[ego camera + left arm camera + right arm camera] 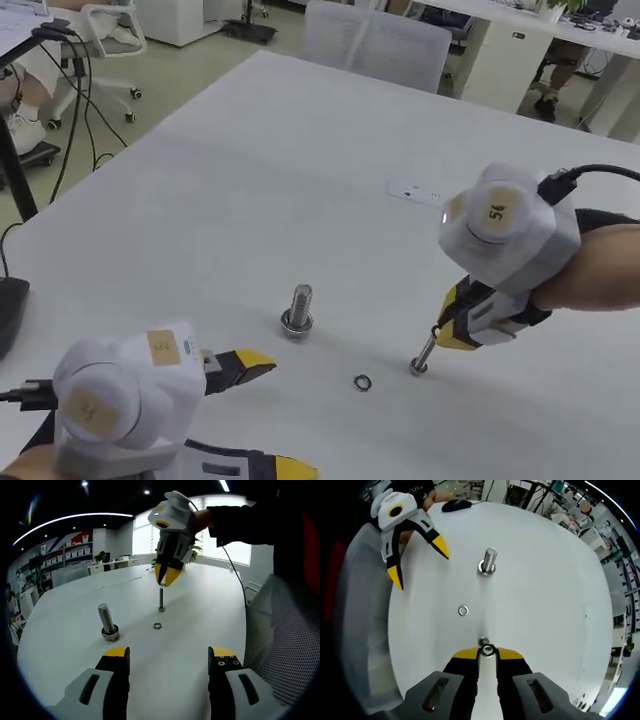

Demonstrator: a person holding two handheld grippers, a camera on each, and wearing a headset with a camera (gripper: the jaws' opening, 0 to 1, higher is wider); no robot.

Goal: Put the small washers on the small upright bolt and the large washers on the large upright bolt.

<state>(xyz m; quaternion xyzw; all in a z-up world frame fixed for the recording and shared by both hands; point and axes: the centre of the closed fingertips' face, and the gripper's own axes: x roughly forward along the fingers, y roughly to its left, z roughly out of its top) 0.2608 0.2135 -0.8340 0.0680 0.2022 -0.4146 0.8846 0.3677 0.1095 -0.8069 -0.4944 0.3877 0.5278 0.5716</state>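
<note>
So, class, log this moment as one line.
right gripper: shut on washer over small bolt | left gripper: open | loose washer: on table

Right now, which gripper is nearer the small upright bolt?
Right. The right gripper holds a small washer over the small bolt; the left gripper is farther off, nearer the large bolt.

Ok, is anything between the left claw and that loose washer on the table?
Nothing visible: the loose washer lies on bare table ahead of the open left claw; the large bolt stands off to one side.
</note>
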